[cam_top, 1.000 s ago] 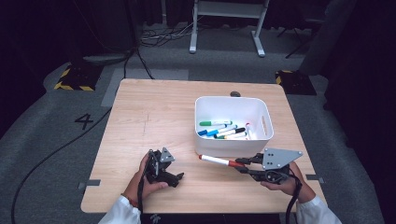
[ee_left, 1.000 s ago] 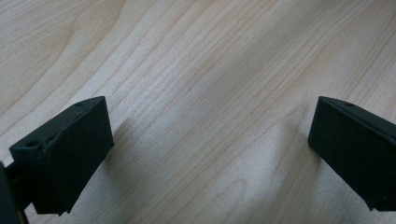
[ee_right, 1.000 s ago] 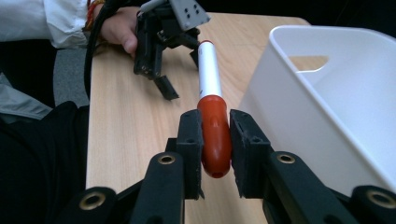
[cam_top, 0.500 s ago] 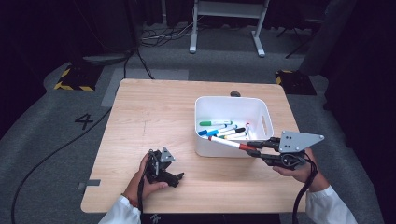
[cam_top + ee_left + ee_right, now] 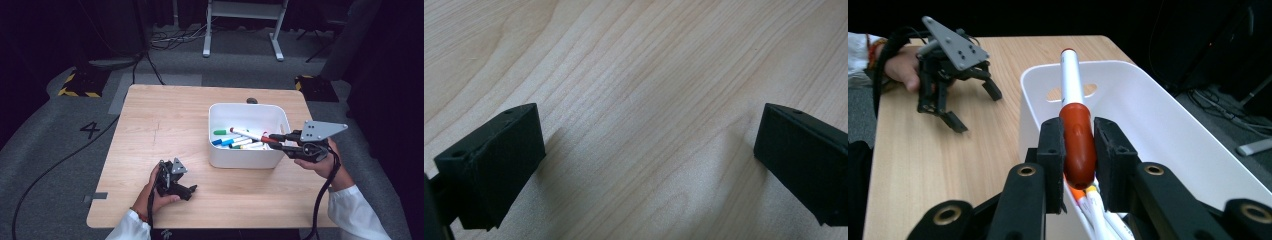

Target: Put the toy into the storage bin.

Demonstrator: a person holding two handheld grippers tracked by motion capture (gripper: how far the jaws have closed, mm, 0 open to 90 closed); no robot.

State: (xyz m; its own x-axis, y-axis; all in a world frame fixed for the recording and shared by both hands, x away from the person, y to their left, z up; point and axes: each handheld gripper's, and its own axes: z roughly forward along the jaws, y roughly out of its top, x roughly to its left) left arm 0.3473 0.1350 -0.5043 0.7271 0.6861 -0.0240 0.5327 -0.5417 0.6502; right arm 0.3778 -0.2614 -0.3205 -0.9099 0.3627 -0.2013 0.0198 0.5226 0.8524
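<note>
My right gripper [image 5: 273, 139] is shut on the red cap of a white marker [image 5: 247, 134]. It holds the marker level over the right side of a white bin [image 5: 240, 157]. In the right gripper view the jaws [image 5: 1078, 150] pinch the red cap, and the marker [image 5: 1070, 85] points out over the bin [image 5: 1158, 115]. Several coloured markers [image 5: 235, 142] lie inside the bin. My left gripper [image 5: 187, 182] rests on the table near the front edge, left of the bin, and is open. Between its spread jaws [image 5: 649, 150] there is nothing but bare wood.
The wooden table [image 5: 165, 120] has free room at the left and back. A small dark object [image 5: 252, 100] lies behind the bin. The floor holds cables [image 5: 60, 160], a white stand [image 5: 242, 30] and a painted "4" [image 5: 91, 130].
My right gripper has lifted the marker from the table in front of the bin and swung right, so the marker now hangs over the bin. The left gripper has stayed put.
</note>
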